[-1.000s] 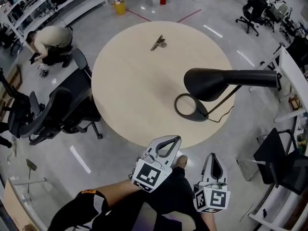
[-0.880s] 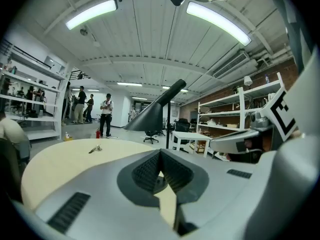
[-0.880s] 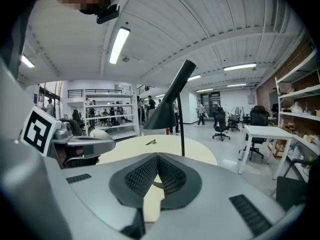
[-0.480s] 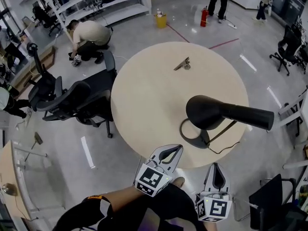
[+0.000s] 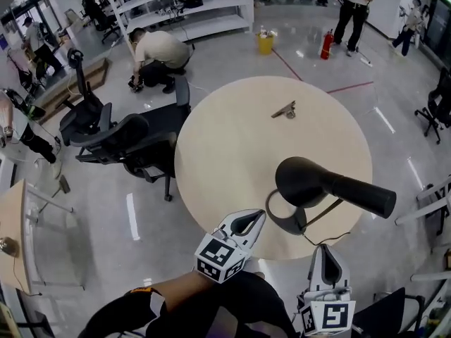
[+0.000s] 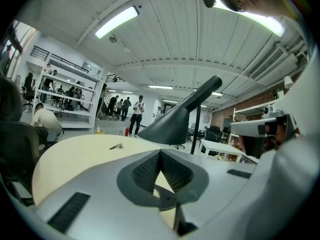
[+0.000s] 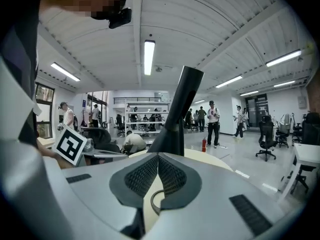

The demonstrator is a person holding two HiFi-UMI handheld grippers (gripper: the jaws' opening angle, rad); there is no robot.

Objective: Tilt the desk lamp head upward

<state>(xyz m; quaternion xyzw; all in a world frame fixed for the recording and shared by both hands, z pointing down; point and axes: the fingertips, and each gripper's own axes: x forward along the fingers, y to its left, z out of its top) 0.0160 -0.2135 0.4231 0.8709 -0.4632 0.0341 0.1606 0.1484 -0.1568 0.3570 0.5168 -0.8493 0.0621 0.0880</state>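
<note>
A black desk lamp stands at the near right of the round beige table (image 5: 232, 146). Its head (image 5: 301, 182) hangs over its ring base (image 5: 280, 220), and its arm (image 5: 363, 194) runs off to the right. My left gripper (image 5: 254, 216) is shut and empty at the table's near edge, a little left of the base. My right gripper (image 5: 325, 249) is also shut and empty, just off the edge below the lamp. Neither touches the lamp. The left gripper (image 6: 160, 151) has the lamp head (image 6: 167, 126) ahead of it. The right gripper (image 7: 158, 155) points at the lamp's head (image 7: 171, 134).
A small metal object (image 5: 285, 110) lies far across the table. The lamp's cable (image 5: 331, 239) trails off the near right edge. Black office chairs (image 5: 127, 143) stand left of the table. A person crouches (image 5: 158, 51) by shelves beyond; others stand farther back near a fire extinguisher (image 5: 326, 44).
The head view has swung, so table and lamp now sit more to the middle. My right gripper has slid lower right in view. Both grippers stay shut; the lamp's pose looks unchanged.
</note>
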